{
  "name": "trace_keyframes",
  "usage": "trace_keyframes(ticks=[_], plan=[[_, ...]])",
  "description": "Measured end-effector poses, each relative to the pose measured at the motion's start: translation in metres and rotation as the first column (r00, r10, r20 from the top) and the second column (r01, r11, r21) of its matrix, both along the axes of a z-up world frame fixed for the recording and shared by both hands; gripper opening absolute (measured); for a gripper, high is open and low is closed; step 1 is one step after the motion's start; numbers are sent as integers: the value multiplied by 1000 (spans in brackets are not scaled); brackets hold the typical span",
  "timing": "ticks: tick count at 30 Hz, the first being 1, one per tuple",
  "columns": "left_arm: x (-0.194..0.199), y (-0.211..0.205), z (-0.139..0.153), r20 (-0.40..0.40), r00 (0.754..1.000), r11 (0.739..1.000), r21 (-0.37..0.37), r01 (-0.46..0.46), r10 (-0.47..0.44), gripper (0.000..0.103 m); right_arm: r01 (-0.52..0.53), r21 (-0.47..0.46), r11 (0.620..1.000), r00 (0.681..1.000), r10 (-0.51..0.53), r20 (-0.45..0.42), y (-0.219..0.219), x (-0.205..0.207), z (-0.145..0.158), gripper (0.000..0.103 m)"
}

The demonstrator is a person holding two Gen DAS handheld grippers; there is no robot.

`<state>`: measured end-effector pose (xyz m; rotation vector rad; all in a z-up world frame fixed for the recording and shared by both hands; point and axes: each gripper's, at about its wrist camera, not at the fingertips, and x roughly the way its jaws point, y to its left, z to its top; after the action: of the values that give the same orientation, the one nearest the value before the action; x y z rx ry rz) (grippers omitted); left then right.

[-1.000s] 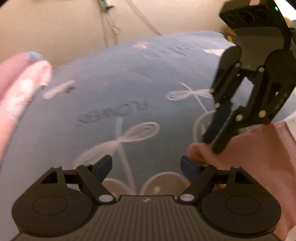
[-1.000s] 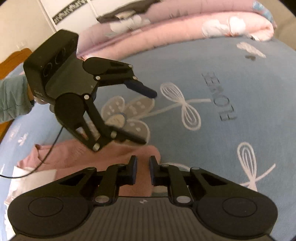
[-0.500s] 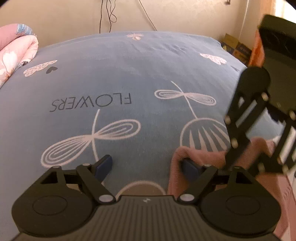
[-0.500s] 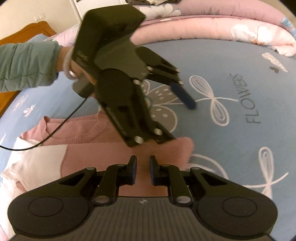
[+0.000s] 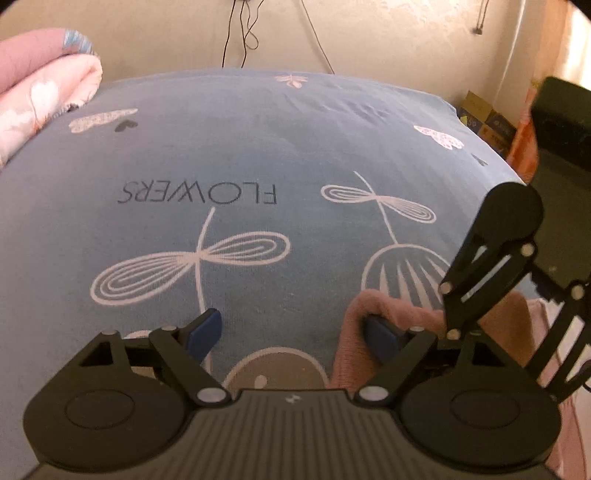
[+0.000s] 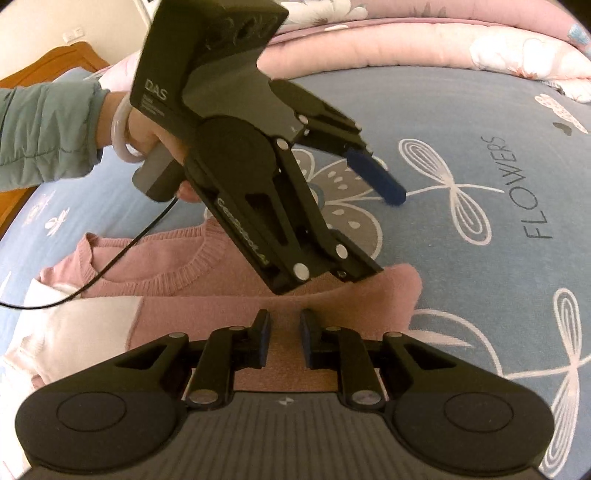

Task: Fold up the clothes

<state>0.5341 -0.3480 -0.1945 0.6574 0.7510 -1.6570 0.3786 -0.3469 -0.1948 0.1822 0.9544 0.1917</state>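
Note:
A pink knit sweater (image 6: 166, 266) lies folded on the blue bedsheet (image 5: 258, 147), with a white part (image 6: 74, 332) at its left. Its near corner (image 5: 373, 306) bunches against my left gripper's right pad (image 5: 380, 336). My left gripper (image 5: 293, 330) stands wide open over the sheet. In the right wrist view the left gripper (image 6: 380, 229) is held by a hand (image 6: 147, 133), and its lower finger rests on the sweater's folded edge. My right gripper (image 6: 285, 338) hovers over the sweater. Its jaws are opening, a narrow gap apart, with nothing pinched between them.
A rolled pink quilt (image 6: 406, 40) lines one side of the bed. A wooden headboard (image 6: 55, 62) stands at the far left. Cardboard boxes (image 5: 487, 118) sit off the bed's corner, and cables (image 5: 240, 33) hang on the wall. A black cable (image 6: 122, 254) trails across the sweater.
The left wrist view has rolled level. In the right wrist view the left gripper has come closer and its lower finger has settled on the sweater's edge. The right jaws have parted slightly.

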Motion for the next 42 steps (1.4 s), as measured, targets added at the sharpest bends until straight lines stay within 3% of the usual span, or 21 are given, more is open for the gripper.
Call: trace_keyframes(ticks=[3, 5, 9, 15, 22, 25, 28, 29, 30, 34, 37, 39, 42], plan=[[-2, -5, 0, 3, 1000, 1000, 14, -10, 10, 85, 34, 28, 999, 999, -34, 8, -4, -9, 14, 21], [-7, -6, 0, 34, 999, 1000, 17, -5, 4, 85, 28, -11, 1000, 999, -28, 15, -1, -19, 21, 22], [-6, -8, -2, 29, 1000, 1000, 24, -7, 6, 86, 6, -63, 998, 1000, -5, 21, 3, -48, 34, 39], [-7, -9, -2, 34, 999, 999, 33, -8, 7, 86, -98, -257, 962, 995, 97, -19, 5, -95, 46, 43], [-6, -4, 9, 76, 997, 994, 109, -31, 22, 86, -294, -493, 819, 954, 286, -93, 25, -112, 28, 44], [-3, 14, 20, 103, 993, 990, 125, -73, 60, 86, -301, -535, 789, 949, 302, -90, 28, -114, 27, 40], [-3, 29, 33, 89, 990, 985, 122, -119, 108, 86, -319, -594, 739, 935, 348, -70, 34, -120, 25, 32], [-4, 32, 36, 75, 990, 984, 117, -131, 122, 86, -325, -596, 734, 931, 360, -64, 35, -121, 25, 20], [-5, 34, 38, 63, 989, 983, 111, -144, 137, 86, -312, -589, 746, 934, 354, -46, 34, -121, 27, 16], [-17, 34, 40, 37, 984, 981, 83, -177, 174, 86, -184, -487, 854, 979, 206, -8, 19, -119, 35, 15], [-28, 30, 40, 17, 983, 981, 66, -183, 182, 86, -40, -347, 937, 999, 47, 12, 0, -116, 42, 15], [-34, 24, 37, 17, 981, 978, 68, -196, 195, 86, 57, -265, 962, 998, -58, 2, -15, -115, 40, 14], [-37, 16, 31, -20, 973, 969, 97, -227, 229, 82, 152, -183, 971, 987, -159, -25, -30, -115, 35, 14]])
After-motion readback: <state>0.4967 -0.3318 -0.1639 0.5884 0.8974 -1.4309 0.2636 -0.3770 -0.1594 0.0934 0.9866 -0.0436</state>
